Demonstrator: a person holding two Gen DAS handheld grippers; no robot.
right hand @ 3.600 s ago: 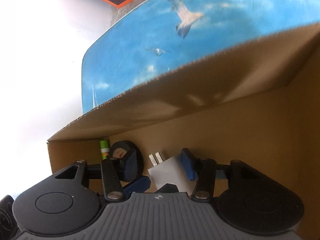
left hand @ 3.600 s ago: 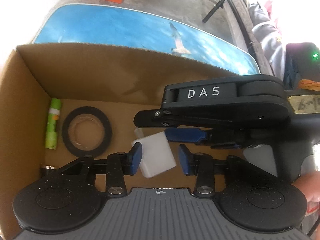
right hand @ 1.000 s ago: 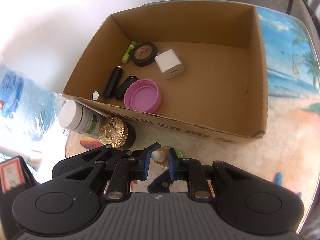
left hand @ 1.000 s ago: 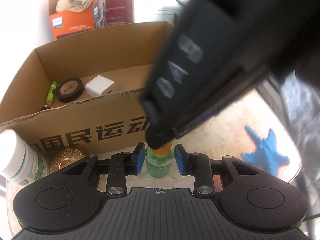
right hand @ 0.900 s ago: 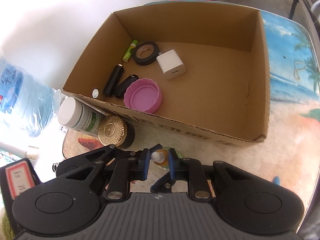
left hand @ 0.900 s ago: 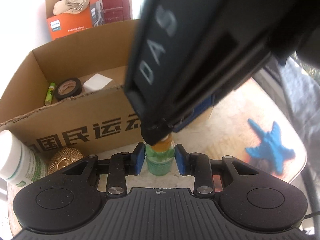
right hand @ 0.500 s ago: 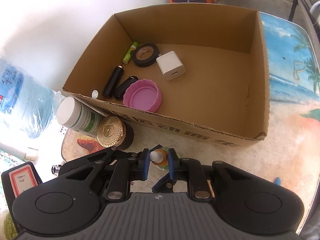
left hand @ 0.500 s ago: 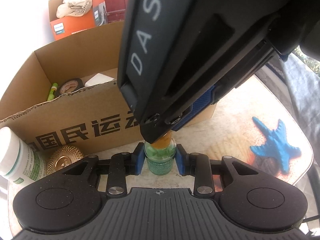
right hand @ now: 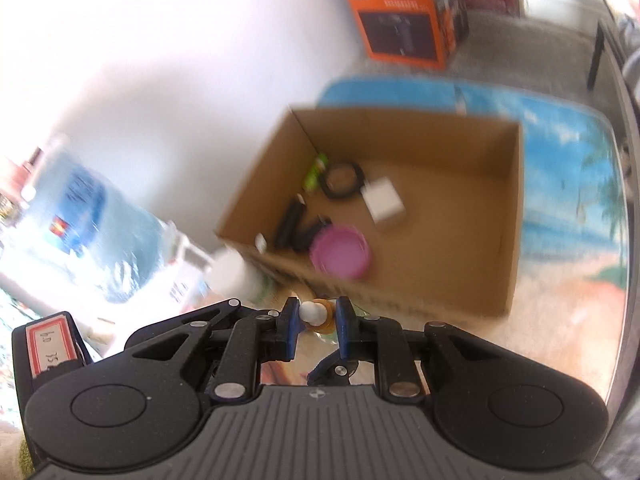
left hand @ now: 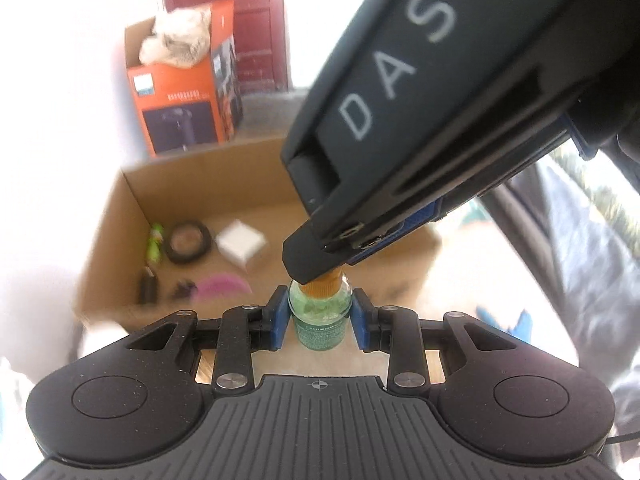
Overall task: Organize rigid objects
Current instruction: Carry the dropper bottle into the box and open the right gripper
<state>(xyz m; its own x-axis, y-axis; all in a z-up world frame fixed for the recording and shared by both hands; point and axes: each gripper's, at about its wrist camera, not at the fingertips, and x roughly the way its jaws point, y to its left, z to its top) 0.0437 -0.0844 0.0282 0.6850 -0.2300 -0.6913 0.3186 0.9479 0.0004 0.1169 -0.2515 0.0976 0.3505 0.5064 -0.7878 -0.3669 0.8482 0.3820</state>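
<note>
A small green bottle [left hand: 320, 320] with an orange cap is lifted off the table. My left gripper [left hand: 320, 318] is shut on its body. My right gripper [right hand: 316, 322] comes in from above and is shut on the bottle's white tip [right hand: 311, 311] and orange cap. Beyond stands the open cardboard box [right hand: 514, 216], also in the left wrist view [left hand: 132, 208]. Inside lie a white charger [right hand: 382, 200], a black tape roll [right hand: 343, 179], a green tube [right hand: 314, 174], a pink lid [right hand: 339, 254] and dark cylinders [right hand: 294, 224].
A white pill bottle [right hand: 236, 270] stands at the box's near left corner. An orange carton [right hand: 396, 20] sits on the floor behind. A large blue water jug [right hand: 92, 220] is at the left. The beach-print tabletop [right hand: 568, 184] runs to the right of the box.
Both grippers have risen together with the green bottle, so the box and table now look smaller and farther below. The grips on the bottle are unchanged.
</note>
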